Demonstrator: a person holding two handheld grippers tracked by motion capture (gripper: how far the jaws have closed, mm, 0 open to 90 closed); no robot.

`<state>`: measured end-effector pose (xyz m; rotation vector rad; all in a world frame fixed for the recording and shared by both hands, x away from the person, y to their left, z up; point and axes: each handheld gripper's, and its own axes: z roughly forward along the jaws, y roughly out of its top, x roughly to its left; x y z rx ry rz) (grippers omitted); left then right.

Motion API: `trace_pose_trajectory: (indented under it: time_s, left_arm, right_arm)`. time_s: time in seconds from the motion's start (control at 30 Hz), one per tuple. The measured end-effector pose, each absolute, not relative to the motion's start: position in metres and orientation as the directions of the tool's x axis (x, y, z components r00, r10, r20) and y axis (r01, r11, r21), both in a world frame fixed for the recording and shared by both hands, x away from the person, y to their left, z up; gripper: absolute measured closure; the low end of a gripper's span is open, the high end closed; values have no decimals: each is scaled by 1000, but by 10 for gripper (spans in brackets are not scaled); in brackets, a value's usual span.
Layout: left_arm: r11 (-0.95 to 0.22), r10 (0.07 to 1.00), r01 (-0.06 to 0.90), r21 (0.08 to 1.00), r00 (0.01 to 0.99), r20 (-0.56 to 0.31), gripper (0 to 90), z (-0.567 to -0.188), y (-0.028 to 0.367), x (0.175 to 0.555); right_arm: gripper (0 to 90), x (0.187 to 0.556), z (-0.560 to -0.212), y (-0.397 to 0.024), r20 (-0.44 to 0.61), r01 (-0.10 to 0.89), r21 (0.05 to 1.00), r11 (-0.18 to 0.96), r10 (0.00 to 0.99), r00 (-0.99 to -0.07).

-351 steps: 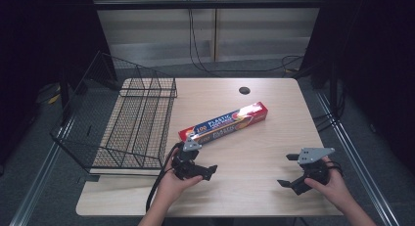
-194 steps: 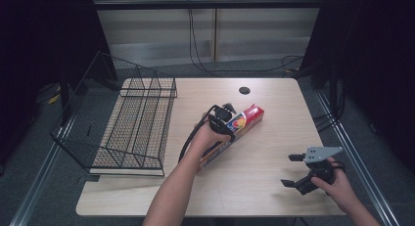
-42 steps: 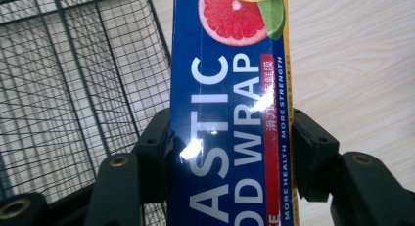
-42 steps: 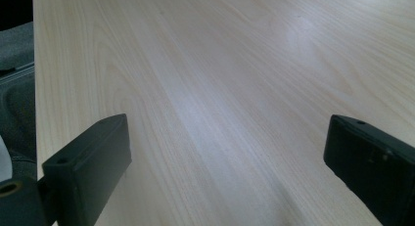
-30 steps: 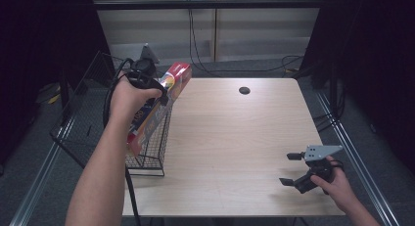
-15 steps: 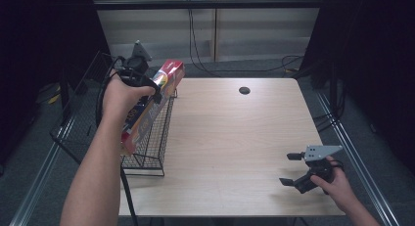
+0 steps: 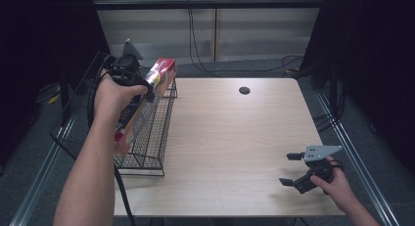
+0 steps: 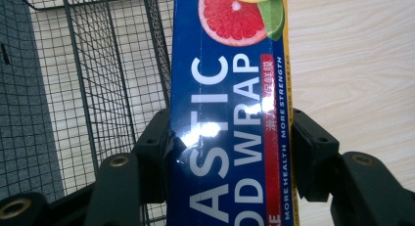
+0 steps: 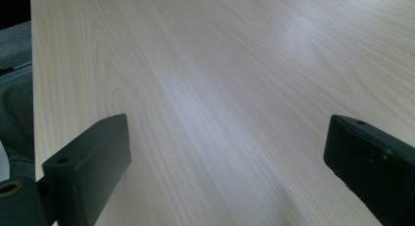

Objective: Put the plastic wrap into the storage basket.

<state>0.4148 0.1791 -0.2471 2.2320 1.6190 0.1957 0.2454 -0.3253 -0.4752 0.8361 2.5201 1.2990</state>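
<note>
While the left tongs [image 8: 230, 152] squeeze it above the wire basket [image 7: 147, 138], the long blue box [image 8: 230, 89] shows grapefruit and "WRAP"; the right tongs [image 7: 293, 168] stay wide open, empty.

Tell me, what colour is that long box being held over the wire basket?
The plastic wrap box is dark blue with white lettering, a red stripe and citrus pictures; clearest in the left gripper view.

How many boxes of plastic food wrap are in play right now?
1. The long blue-and-red cardboard plastic wrap box is clamped in the left gripper, held over the black wire basket at the table's left edge.
</note>
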Motion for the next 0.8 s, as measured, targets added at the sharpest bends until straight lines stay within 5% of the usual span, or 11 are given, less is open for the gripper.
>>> trace_pose_trajectory:
  time_s: [0.8]
  left_arm:
    - [-202, 965, 899, 389, 251, -78, 439, -240, 204, 414]
  right_arm:
    - [32, 246, -476, -323, 85, 394, 794, 463, 557, -826]
